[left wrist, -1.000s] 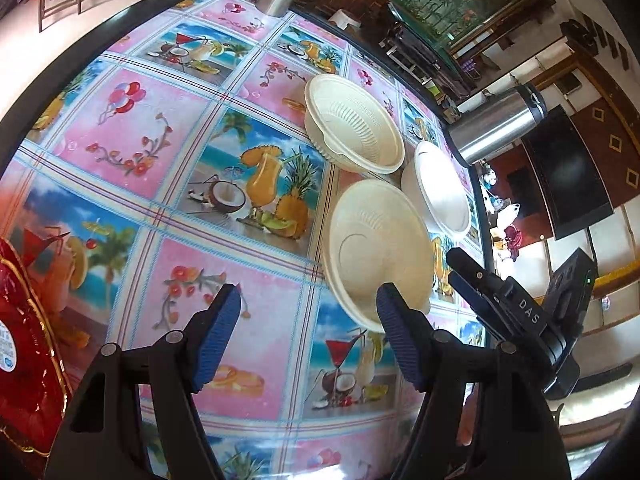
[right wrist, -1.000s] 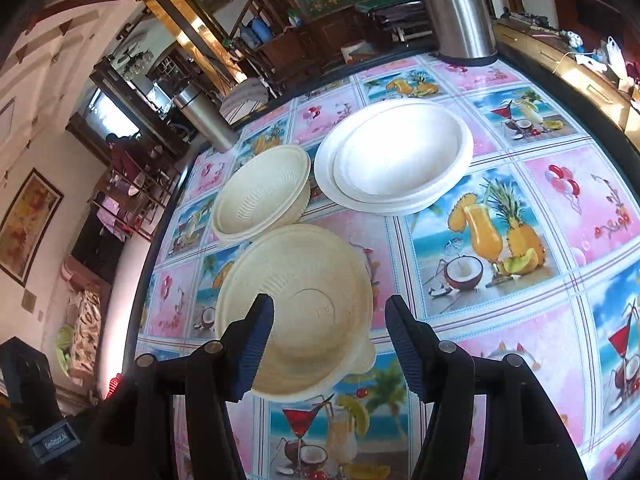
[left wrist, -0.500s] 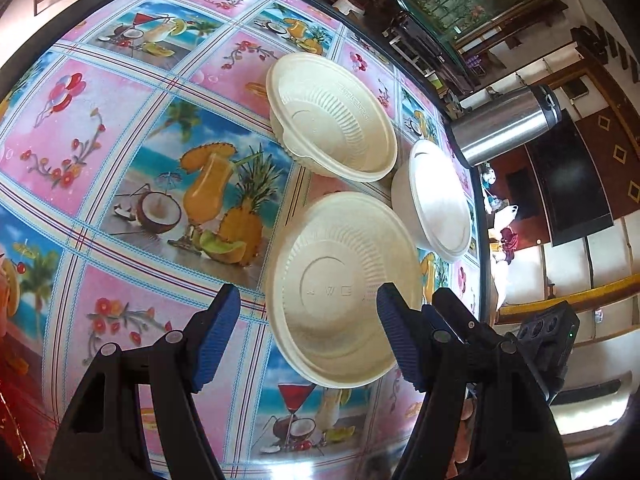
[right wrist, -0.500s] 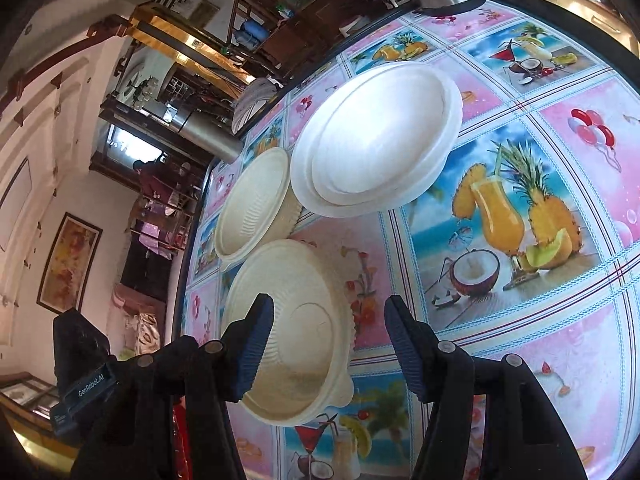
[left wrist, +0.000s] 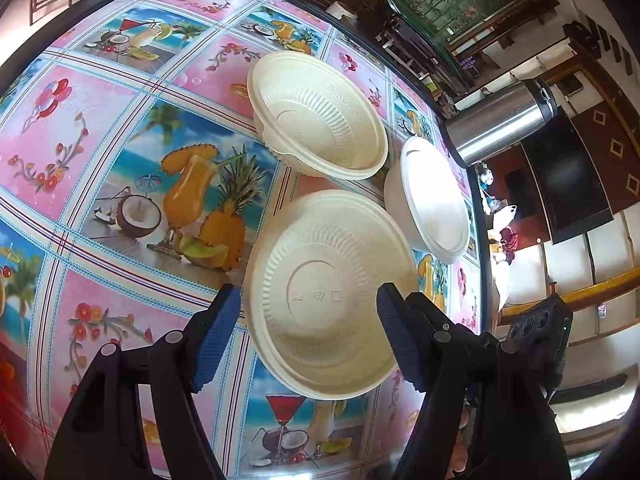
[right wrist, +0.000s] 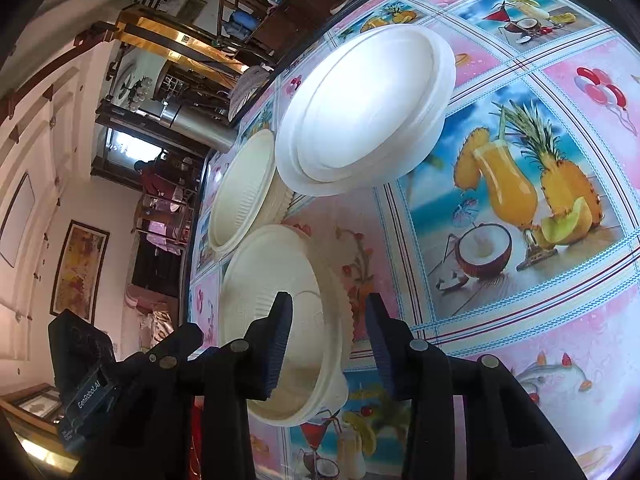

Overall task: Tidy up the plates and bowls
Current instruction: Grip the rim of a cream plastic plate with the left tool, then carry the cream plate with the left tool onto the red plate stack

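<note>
On the counter (left wrist: 120, 128) with the fruit-drink picture cloth, the near cream ribbed paper bowl (left wrist: 328, 300) lies between both grippers. The left gripper (left wrist: 308, 336) stands wide around it, its pads clear of the rim. The right gripper (right wrist: 326, 340) has just been closing; its jaws are narrow astride the bowl's rim, not yet pressing. A second ribbed bowl (left wrist: 320, 116) sits at twelve o'clock, white stacked plates (left wrist: 432, 196) at two o'clock.

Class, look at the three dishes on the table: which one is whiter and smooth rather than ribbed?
The white plate stack, lying farthest from both grippers; the two cream bowls have ribbed walls.
</note>
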`<state>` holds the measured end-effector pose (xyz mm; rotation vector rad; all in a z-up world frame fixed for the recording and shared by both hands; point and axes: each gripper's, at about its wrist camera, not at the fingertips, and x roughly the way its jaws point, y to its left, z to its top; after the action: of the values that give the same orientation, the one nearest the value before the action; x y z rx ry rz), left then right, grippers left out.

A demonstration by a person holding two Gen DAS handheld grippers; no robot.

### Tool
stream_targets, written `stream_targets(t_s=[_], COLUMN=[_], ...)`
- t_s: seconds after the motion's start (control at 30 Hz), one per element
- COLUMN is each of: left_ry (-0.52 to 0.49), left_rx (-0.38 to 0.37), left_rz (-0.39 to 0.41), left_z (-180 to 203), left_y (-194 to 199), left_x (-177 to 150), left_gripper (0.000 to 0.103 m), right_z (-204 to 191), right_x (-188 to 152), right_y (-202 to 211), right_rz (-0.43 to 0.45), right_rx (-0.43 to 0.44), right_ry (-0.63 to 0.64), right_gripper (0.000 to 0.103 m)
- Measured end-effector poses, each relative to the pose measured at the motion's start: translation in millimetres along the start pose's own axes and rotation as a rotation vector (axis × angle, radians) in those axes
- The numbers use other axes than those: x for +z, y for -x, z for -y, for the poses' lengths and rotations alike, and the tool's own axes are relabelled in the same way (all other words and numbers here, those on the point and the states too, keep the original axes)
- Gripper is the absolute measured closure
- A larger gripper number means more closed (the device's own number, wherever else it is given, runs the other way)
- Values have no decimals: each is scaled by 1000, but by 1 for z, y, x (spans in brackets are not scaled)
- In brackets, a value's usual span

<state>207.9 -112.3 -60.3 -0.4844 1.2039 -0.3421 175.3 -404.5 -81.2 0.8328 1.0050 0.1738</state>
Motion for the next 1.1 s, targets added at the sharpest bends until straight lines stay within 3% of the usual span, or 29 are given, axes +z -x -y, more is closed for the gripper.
stream_targets(t_s=[0.27, 0.33, 0.57, 0.67, 1.1], left_ry=[-27, -39, -61, -63, -34], left_rx=[34, 50, 86, 103, 92], left_rz=[22, 30, 20, 23, 50], left_z=[1, 2, 1, -1, -16], left_y=[-1, -1, -4, -4, 15], left_x=[-3, -4, -5, -5, -16], left_gripper=[33, 38, 81, 89, 95], right_z=[-5, -4, -3, -3, -10], right_x=[-2, -1, -2, -2, -6], right_y=[-10, -11, -13, -11, -12], right_rz=[-13, -13, -9, 6, 28], right_rx=[-18, -19, -9, -22, -37], right_ry=[-4, -12, -26, -25, 15], right_gripper=[79, 82, 89, 93, 94])
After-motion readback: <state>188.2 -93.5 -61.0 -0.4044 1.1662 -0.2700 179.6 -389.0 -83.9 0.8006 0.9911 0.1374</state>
